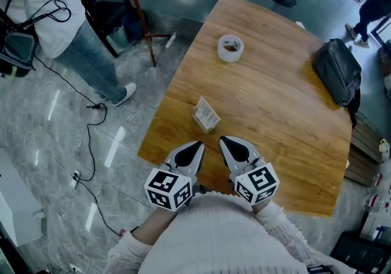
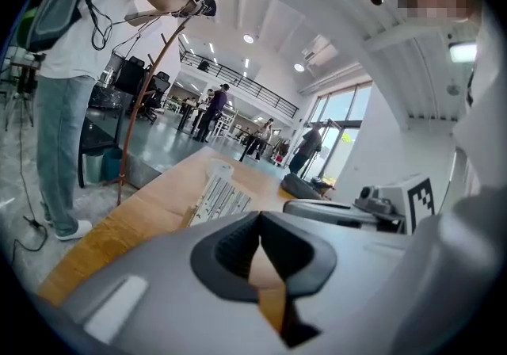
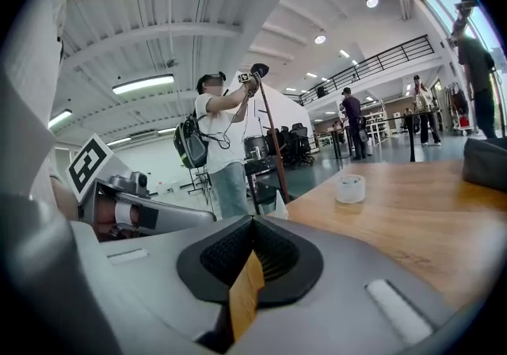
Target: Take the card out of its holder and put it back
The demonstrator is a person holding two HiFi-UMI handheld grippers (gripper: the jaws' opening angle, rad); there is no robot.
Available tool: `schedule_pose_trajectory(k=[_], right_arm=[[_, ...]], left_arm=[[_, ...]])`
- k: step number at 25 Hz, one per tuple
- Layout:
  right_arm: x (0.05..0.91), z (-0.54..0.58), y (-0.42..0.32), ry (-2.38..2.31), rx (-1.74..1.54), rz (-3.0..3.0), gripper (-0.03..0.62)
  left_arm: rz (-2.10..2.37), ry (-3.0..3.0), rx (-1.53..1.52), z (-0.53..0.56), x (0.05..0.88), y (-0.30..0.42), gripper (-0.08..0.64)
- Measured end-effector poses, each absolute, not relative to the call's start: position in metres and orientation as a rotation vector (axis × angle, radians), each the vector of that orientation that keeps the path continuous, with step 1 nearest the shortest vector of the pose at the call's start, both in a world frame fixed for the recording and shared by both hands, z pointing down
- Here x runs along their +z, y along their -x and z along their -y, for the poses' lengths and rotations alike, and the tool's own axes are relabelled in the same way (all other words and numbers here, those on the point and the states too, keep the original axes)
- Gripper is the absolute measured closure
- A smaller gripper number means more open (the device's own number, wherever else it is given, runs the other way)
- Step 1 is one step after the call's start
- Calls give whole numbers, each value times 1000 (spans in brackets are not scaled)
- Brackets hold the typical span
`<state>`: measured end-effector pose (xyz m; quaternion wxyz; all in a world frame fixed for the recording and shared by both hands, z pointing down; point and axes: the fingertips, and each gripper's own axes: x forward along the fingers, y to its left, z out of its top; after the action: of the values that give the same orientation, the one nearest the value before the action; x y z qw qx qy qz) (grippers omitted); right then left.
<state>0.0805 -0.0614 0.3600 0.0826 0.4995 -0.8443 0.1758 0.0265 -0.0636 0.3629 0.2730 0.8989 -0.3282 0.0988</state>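
Note:
A small card holder with a white printed card (image 1: 206, 114) stands on the wooden table (image 1: 275, 114), near its front left part. Both grippers sit side by side just short of it, tips pointing at it and touching nothing. My left gripper (image 1: 198, 144) is shut and empty, its pads meeting at the tip (image 2: 258, 217). My right gripper (image 1: 224, 140) is shut too, with nothing between its pads (image 3: 252, 221). In the left gripper view the card holder (image 2: 218, 196) rises just beyond the jaws. In the right gripper view only its white top corner (image 3: 281, 204) peeks over the jaws.
A roll of clear tape (image 1: 230, 48) lies further back on the table, also visible as the tape roll (image 3: 349, 188). A black bag (image 1: 338, 71) rests at the right edge. A person (image 1: 67, 28) stands on the floor to the left by a stand, with cables trailing.

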Motion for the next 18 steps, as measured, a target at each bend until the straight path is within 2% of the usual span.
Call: schedule_pose_trajectory(k=[18], right_arm=[[355,63,-60,-1432,493,2537,593]], left_arm=[[859,-2487,307,65,361,-23,552]])
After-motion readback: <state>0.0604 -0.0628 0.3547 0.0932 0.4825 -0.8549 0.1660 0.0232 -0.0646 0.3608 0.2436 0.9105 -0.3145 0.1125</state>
